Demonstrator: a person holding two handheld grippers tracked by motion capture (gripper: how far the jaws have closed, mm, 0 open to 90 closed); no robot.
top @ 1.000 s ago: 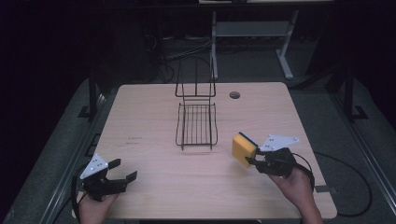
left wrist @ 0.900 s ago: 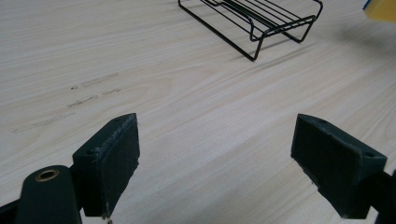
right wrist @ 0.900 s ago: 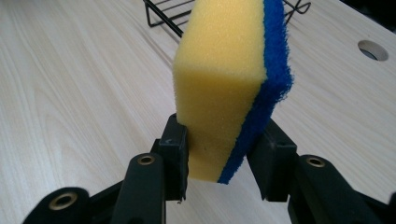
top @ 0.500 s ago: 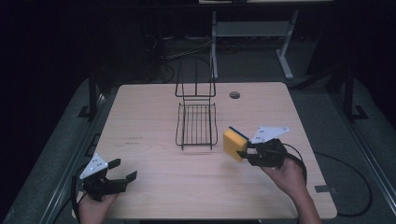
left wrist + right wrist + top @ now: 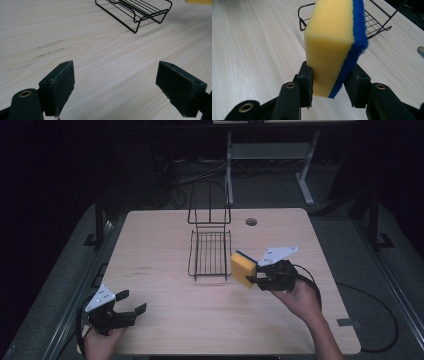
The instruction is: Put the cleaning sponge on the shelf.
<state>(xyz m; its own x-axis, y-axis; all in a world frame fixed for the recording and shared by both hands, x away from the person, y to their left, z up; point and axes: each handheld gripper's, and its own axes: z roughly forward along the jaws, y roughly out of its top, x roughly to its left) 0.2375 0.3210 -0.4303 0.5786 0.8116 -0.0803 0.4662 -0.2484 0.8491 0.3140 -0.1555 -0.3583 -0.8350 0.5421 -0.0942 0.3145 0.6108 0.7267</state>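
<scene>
Nearest the person, well short of the rack and off to its left, the left hand lay low at the table edge, its gripper level and aimed toward the rack, jaws wide apart with nothing between them. Closer to the rack, at its right side, the right hand reached in with its gripper raised off the table, jaws clamped on the sponge. The sponge stood on edge just beside the rack's near right corner: thick yellow foam with a thin blue scouring layer on one face.
</scene>
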